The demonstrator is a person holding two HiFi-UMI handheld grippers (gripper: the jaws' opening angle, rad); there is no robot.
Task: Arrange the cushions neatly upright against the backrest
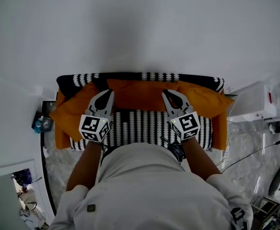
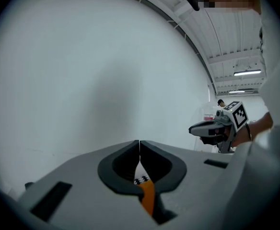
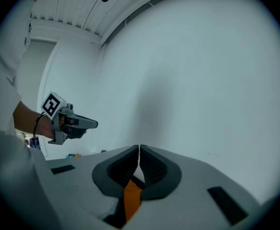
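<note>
A small sofa (image 1: 61,139) stands against the white wall. Orange cushions (image 1: 137,95) lean along its back, one sagging out to the left (image 1: 72,110) and one to the right (image 1: 204,102). A black-and-white patterned cushion (image 1: 140,124) lies flat on the seat, and a patterned strip (image 1: 145,76) runs along the backrest top. My left gripper (image 1: 112,92) and right gripper (image 1: 164,92) hover side by side above the cushions, both shut with nothing in them. In the left gripper view the jaws (image 2: 139,142) meet in front of the bare wall; the right gripper's (image 3: 139,147) do likewise.
A white cabinet (image 1: 255,104) stands right of the sofa, with cables (image 1: 255,152) on the marble floor. A blue object (image 1: 41,123) lies on the floor at the left. The person's torso fills the lower head view.
</note>
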